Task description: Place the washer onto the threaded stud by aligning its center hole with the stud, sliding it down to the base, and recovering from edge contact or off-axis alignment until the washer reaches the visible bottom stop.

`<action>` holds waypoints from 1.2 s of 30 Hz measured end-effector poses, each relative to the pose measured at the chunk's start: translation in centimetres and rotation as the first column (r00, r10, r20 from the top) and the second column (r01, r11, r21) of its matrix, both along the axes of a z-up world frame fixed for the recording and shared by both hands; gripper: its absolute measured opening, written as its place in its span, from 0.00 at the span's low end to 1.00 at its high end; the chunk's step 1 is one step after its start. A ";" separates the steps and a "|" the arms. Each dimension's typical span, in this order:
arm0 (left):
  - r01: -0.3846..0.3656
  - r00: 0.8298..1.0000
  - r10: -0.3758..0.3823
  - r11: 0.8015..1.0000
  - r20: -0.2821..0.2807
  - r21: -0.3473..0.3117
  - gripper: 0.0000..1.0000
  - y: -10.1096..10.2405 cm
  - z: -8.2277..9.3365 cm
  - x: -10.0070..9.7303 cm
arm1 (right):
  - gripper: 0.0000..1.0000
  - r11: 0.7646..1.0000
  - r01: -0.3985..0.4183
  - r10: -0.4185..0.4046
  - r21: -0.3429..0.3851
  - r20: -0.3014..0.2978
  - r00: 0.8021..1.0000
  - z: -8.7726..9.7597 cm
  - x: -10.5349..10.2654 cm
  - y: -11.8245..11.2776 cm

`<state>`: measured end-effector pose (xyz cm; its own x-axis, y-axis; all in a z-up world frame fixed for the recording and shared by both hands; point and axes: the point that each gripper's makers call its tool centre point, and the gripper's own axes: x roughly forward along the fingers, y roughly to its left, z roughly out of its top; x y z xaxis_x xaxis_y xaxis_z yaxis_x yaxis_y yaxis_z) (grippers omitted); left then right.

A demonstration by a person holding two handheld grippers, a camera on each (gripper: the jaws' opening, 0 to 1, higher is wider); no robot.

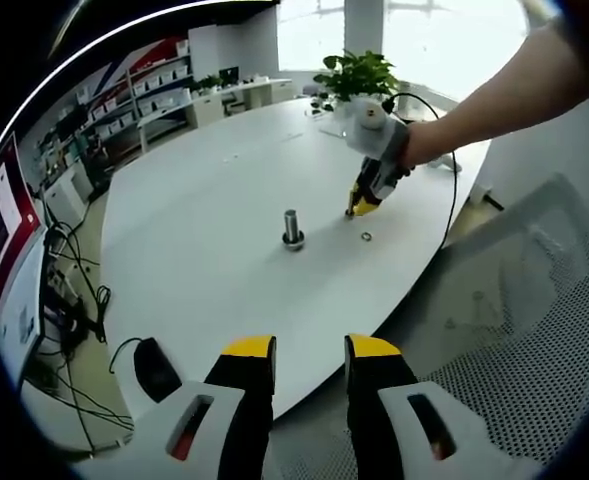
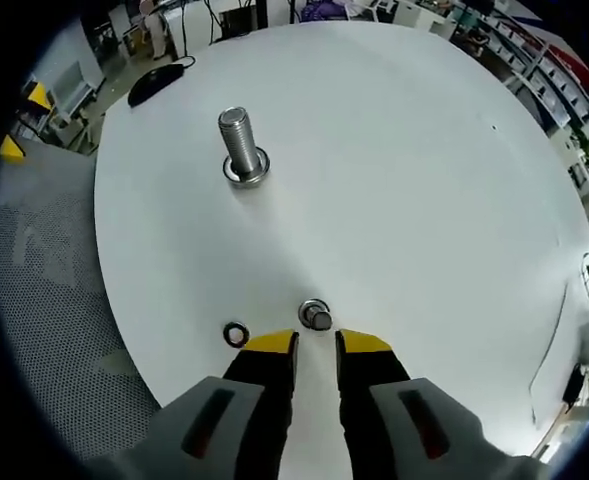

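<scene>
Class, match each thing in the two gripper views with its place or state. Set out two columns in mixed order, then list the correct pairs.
Things:
1. threaded stud
2. dark ring
3. potted plant
4. right gripper

Places or states:
a. leafy green, at the far end of the table
b. fingers slightly apart, holding nothing
c. standing upright
d. lying flat on the white surface

Pairs: 1-c; 2-d; 3-a; 4-b

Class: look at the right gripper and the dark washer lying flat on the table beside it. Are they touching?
Apart. In the right gripper view, white table shows between the washer and the right gripper, whose nearer yellow tip stops just short of it.
</scene>
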<state>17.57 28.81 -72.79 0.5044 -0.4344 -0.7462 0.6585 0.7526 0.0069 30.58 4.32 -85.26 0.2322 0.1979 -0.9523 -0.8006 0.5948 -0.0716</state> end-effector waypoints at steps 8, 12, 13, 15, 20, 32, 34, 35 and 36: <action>0.011 1.000 -0.011 1.000 -0.002 -0.002 0.25 -0.2 0.0 -0.1 | 0.19 1.000 0.012 -0.012 -0.002 -0.025 1.000 -0.2 -1.7 -0.4; 0.013 1.000 -0.013 1.000 -0.003 -0.004 0.25 -0.2 0.0 -0.1 | 0.20 1.000 0.008 -0.008 0.007 -0.045 0.999 -0.4 -2.6 0.1; 0.013 1.000 -0.013 1.000 -0.003 -0.004 0.25 -0.2 0.0 -0.1 | 0.20 1.000 0.006 -0.005 0.011 -0.048 0.999 -0.4 -2.8 0.3; 0.015 1.000 -0.015 1.000 -0.003 -0.004 0.25 -0.2 0.0 -0.1 | 0.21 0.999 -0.001 0.003 0.041 -0.066 0.998 -0.6 -3.2 1.0; 0.019 1.000 -0.019 1.000 -0.002 -0.006 0.25 -0.3 0.0 -0.2 | 0.22 0.998 -0.008 0.013 0.069 -0.071 0.997 -0.5 -3.6 2.5; 0.015 1.000 -0.015 1.000 -0.001 -0.006 0.25 -0.2 0.0 -0.1 | 0.19 0.992 -0.122 0.123 0.025 -0.056 0.991 -1.6 -4.6 3.6; 0.016 1.000 -0.016 1.000 -0.003 -0.005 0.25 -0.2 0.0 -0.1 | 0.19 0.992 -0.122 0.123 0.029 -0.056 0.991 -1.6 -4.4 3.5; 0.016 1.000 -0.016 1.000 -0.003 -0.005 0.25 -0.2 0.0 -0.1 | 0.19 0.992 -0.124 0.126 0.031 -0.055 0.991 -1.7 -4.4 3.5; 0.018 1.000 -0.018 1.000 -0.003 -0.003 0.25 -0.2 0.0 -0.2 | 0.18 0.991 -0.131 0.132 0.026 -0.055 0.990 -1.6 -4.5 3.4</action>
